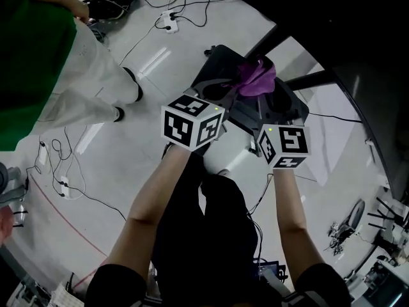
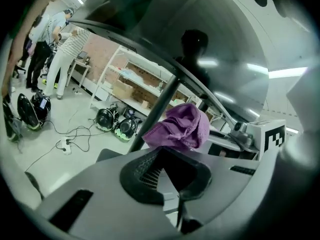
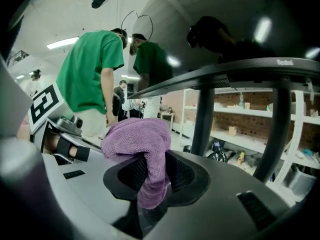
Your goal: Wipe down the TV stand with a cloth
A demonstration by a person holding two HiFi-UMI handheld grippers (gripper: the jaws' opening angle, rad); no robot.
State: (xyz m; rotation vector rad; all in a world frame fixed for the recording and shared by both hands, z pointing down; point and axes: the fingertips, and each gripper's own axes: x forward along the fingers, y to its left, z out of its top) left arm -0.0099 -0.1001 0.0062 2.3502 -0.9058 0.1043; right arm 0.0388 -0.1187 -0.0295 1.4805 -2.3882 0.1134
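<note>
Within the jaws of the right gripper [image 3: 150,186] sits clamped the purple terry cloth [image 3: 137,139], black TV-stand post [image 3: 202,119] at one o'clock; left gripper [image 2: 175,181] seemingly closed, empty.

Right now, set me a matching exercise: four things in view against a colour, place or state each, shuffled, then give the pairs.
Things:
1. cloth
2. left tool
3. right tool
4. power strip

Matches:
A. lies on the floor
B. purple
C. shut, nothing in it
D. shut on the cloth

Pairs: 1-B; 2-C; 3-D; 4-A
</note>
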